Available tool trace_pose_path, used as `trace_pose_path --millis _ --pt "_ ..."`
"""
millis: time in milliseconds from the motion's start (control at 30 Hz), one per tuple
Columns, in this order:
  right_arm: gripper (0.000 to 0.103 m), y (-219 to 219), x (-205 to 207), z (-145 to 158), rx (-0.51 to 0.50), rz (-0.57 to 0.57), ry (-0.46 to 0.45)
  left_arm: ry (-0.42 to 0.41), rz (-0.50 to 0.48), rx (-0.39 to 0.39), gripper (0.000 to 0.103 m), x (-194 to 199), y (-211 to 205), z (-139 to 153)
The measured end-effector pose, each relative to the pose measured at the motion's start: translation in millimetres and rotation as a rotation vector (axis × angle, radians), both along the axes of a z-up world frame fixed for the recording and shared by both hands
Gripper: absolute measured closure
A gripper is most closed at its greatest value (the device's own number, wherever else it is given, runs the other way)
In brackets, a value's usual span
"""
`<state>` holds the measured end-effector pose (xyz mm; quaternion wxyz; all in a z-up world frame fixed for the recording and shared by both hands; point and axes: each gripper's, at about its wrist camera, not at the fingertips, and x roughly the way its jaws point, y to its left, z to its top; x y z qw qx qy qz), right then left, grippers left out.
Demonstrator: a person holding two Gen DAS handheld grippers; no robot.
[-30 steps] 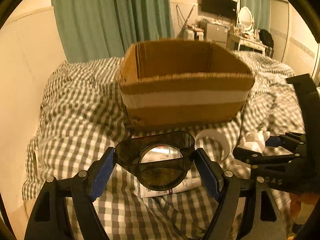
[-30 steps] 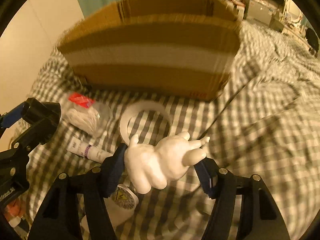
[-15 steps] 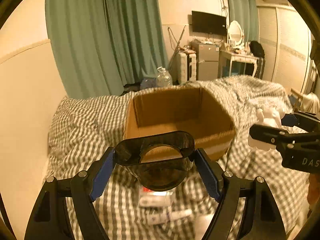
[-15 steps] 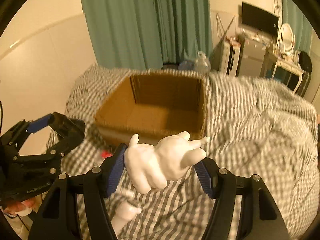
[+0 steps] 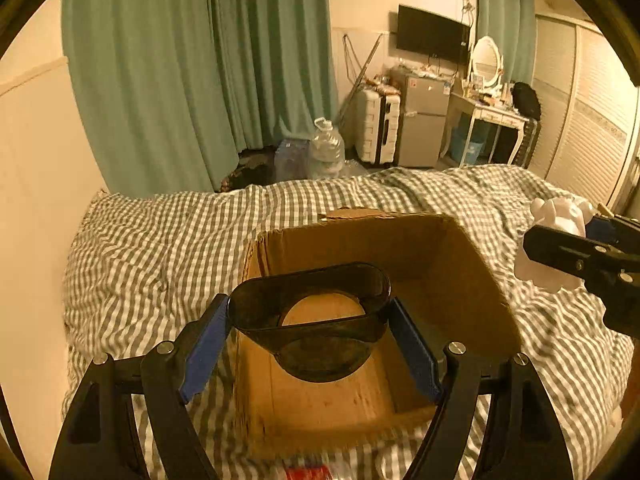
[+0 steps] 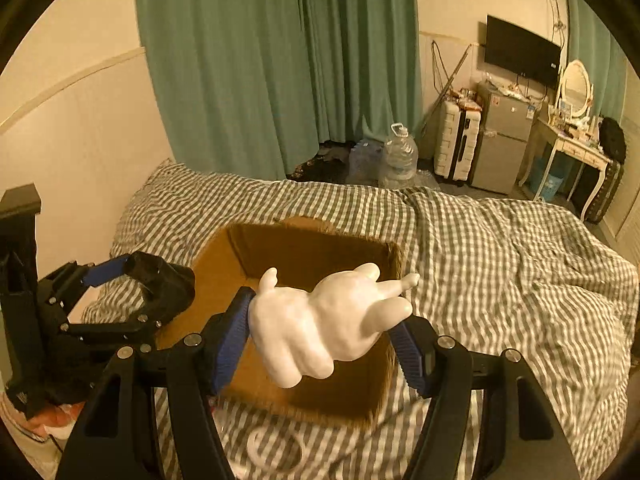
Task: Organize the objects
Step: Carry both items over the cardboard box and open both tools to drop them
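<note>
Left tool [image 5: 310, 316]: closed on a dark see-through cup [image 5: 310, 308], one blue pad pressed against each side; the cup's oval mouth faces the camera.
Cup position: held in the air above the open cardboard box [image 5: 460, 280], over its near-left part in the left wrist view.
Right tool [image 6: 324, 328]: clamped on a white figurine [image 6: 320, 320], blue pads touching its left and right sides.
Figurine: glossy white, lumpy, with rounded limbs and a thin pointed tip reaching right; it hangs above the near edge of the box [image 6: 304, 248] in the right wrist view.
Figurine from the left view: a white shape [image 5: 560, 220] at the far right, gripped by the black right tool [image 5: 576, 252], to the right of the box and apart from its wall.
Left tool from the right view: black frame with a blue pad [image 6: 120, 292] at the left, beside the box's left wall.
Box: brown cardboard, open at the top, standing on the bed [image 6: 500, 240]; the floor that shows inside is bare.
Bed: covered with a grey and white checked blanket, wrinkled.
Near the box: a white ring [image 6: 276, 444] lies on the blanket just in front of the box; a red-marked item [image 5: 308, 472] shows blurred at the bottom edge of the left view.
Room behind: green curtains [image 6: 280, 60], a clear water jug [image 6: 398, 156] on the floor, a wall television [image 6: 520, 56].
</note>
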<state>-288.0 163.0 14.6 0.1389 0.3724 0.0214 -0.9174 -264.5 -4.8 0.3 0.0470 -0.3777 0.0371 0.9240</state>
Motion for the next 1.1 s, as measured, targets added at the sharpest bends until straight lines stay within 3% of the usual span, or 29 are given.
trace_pose_path --millis 200,467,767,1067,1100 --pt "0.038 -3 -65 -20 0.006 0.005 -0.017 -0.064 -0.046 0.015 0.022 -62 -2 -23" --pt "0.038 -4 -120 -73 0.01 0.046 -0.103 -0.114 -0.074 -0.059 0.022 -110 6 -58" --pt "0.038 -2 -134 -115 0.029 0.067 -0.166 -0.155 -0.078 -0.078 0.022 -127 14 -86" --pt "0.038 -3 -135 -120 0.046 0.04 -0.167 -0.177 -0.074 -0.076 0.02 -132 17 -99" --pt "0.034 -3 -134 -118 0.038 0.039 -0.163 -0.18 -0.073 -0.076 0.02 -132 17 -98"
